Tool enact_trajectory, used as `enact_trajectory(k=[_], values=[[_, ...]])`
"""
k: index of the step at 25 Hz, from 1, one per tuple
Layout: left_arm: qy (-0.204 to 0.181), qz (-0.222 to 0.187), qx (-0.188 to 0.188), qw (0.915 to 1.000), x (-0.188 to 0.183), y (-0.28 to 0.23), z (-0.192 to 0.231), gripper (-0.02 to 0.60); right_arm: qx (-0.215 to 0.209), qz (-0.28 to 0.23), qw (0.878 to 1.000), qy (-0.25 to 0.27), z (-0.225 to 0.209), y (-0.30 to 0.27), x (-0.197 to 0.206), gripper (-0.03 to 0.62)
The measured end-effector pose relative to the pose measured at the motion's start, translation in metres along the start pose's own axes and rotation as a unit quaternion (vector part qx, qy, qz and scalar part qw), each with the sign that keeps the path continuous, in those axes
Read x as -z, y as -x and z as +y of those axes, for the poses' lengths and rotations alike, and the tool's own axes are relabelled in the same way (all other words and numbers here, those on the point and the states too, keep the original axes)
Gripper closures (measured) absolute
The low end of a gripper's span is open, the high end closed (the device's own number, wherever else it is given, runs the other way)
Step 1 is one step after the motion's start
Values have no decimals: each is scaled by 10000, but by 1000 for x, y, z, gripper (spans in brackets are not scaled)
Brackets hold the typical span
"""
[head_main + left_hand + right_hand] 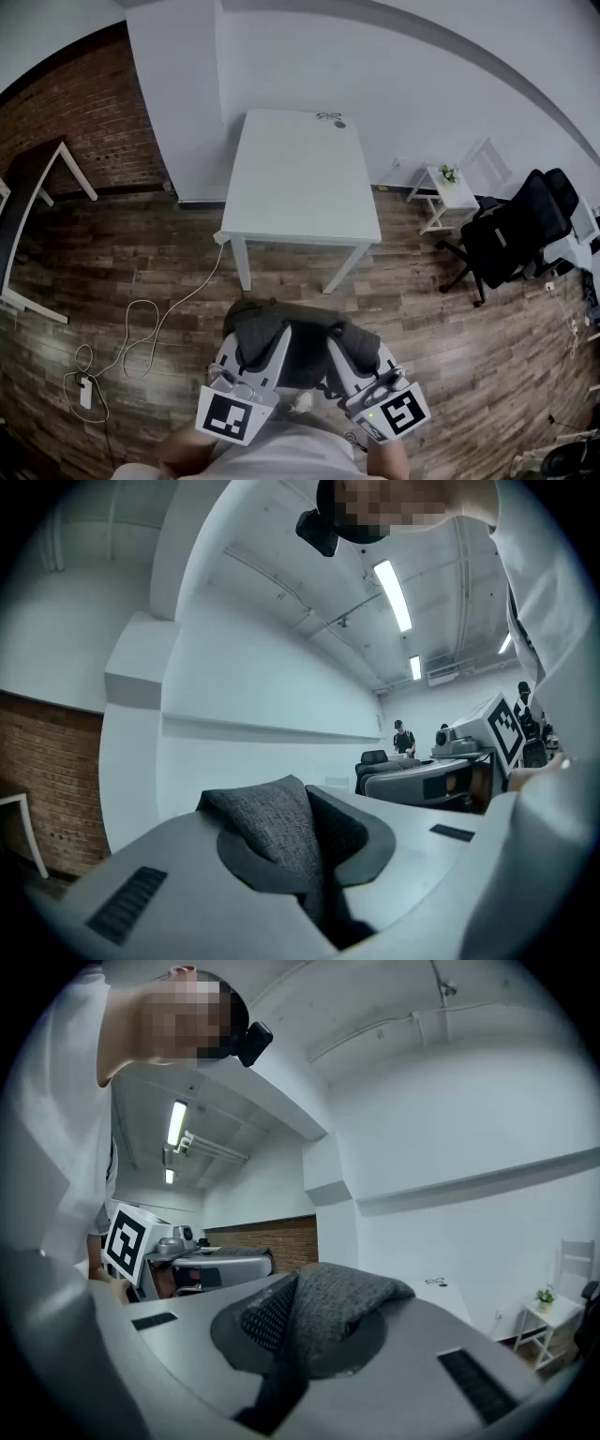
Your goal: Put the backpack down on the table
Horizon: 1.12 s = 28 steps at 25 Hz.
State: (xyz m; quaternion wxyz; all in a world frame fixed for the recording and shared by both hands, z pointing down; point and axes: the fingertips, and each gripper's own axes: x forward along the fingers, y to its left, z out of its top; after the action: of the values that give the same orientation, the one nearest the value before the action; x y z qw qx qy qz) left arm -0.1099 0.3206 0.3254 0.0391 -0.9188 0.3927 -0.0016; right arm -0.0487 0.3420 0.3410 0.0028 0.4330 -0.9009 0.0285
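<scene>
Jaws of the left gripper (270, 339) and the right gripper (339, 349) are each clamping shut on a fold of the grey fabric backpack (305, 323), which is hanging between them over the wooden floor (141, 272), just short of the white counter (300, 178).

Coarse woven cloth backpack (302, 349); smooth matt table (298, 178).
</scene>
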Motion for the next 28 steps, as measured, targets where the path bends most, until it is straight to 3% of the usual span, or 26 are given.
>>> enact_trajectory(k=[3,6,10,16,21,28], values=[[-174,46,-29,9998,-1,3,1,543,-107,10,9999,16,6,1,-2,546],[214,5,-247,9995,-1,9,4,543,-192,42,9998,99,14,1,-2,548],[298,4,-292,9991,2,13,8,543,-260,57,9996,15,17,-4,-1,548],[136,-143,28,9998,3,10,21,543,-51,25,10000,41,9,-21,-3,546],[-215,-319,364,9986,-4,0,36,543,244,-74,9995,205,1,-38,-13,546],[-238,-335,489,9980,-8,-27,48,543,350,-98,9986,386,-23,-54,-21,546]])
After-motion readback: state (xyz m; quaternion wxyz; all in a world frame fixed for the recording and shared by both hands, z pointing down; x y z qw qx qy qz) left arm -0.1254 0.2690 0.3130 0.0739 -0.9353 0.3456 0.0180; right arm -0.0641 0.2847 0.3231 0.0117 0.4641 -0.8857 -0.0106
